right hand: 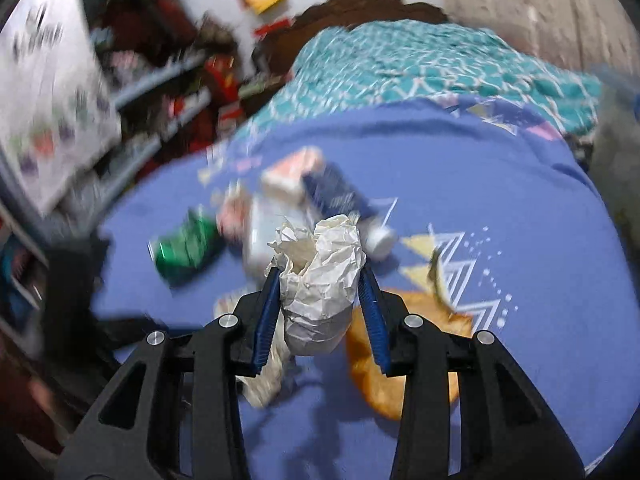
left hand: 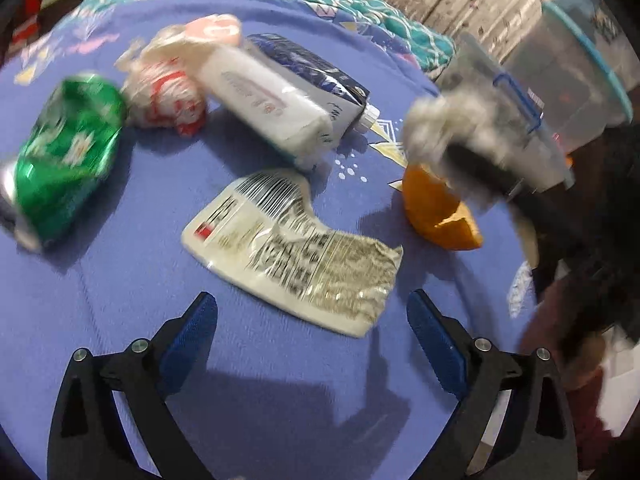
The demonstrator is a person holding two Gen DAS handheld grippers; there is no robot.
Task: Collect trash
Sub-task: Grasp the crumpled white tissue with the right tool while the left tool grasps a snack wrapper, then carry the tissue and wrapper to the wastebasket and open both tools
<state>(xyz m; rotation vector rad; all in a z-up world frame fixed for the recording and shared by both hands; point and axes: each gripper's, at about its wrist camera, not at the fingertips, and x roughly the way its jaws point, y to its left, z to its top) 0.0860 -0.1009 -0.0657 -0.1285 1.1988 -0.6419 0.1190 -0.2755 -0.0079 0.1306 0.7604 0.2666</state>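
Trash lies on a blue-purple cloth [left hand: 280,380]. My left gripper [left hand: 312,312] is open and empty, just short of a torn white wrapper with a barcode [left hand: 288,252]. Beyond it lie a crushed green can [left hand: 68,160], a crumpled red-and-white bag [left hand: 168,96], a white box [left hand: 268,100] and a dark blue tube [left hand: 320,76]. An orange peel [left hand: 436,208] lies to the right. My right gripper [right hand: 320,276] is shut on a crumpled white paper ball [right hand: 320,276], held above the cloth and the peel [right hand: 384,376]. It shows blurred in the left wrist view [left hand: 460,140].
A clear plastic bin with a teal rim [left hand: 572,80] stands at the far right beyond the cloth's edge. A teal patterned blanket [right hand: 420,64] lies behind. Cluttered shelves [right hand: 160,92] stand at the left. The can [right hand: 188,244] also shows in the right wrist view.
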